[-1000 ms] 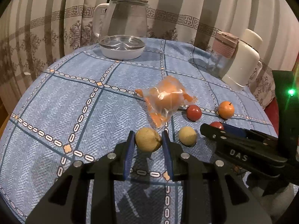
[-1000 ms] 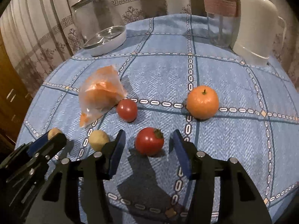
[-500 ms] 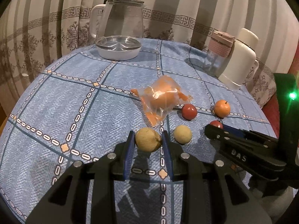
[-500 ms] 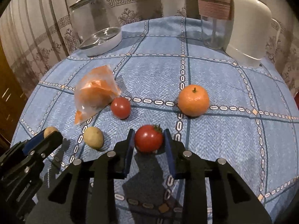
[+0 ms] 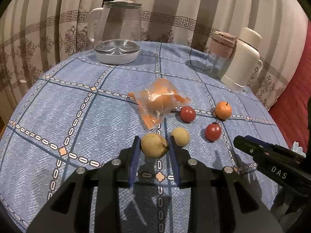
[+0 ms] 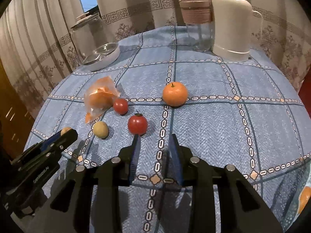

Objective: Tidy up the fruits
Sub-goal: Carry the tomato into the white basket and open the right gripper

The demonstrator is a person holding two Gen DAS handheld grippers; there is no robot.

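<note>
Two yellow fruits, two tomatoes, one loose orange [image 6: 175, 94] and one bagged orange [image 5: 159, 102] lie on the counter [image 6: 223, 128]. The left tool [image 5: 154, 138] grips one yellow fruit [image 5: 153, 146]; the other yellow fruit [image 5: 180, 136] sits just beside it at 1 o'clock. The right tool [image 6: 155, 136] has just been closing and is narrow and empty. The near tomato [image 6: 137, 124] lies at its 11 o'clock, just past the left tip, and the far tomato [image 6: 120, 105] lies beyond. Bare cloth spreads from 1 to 3 o'clock, out to the counter's edge.
</note>
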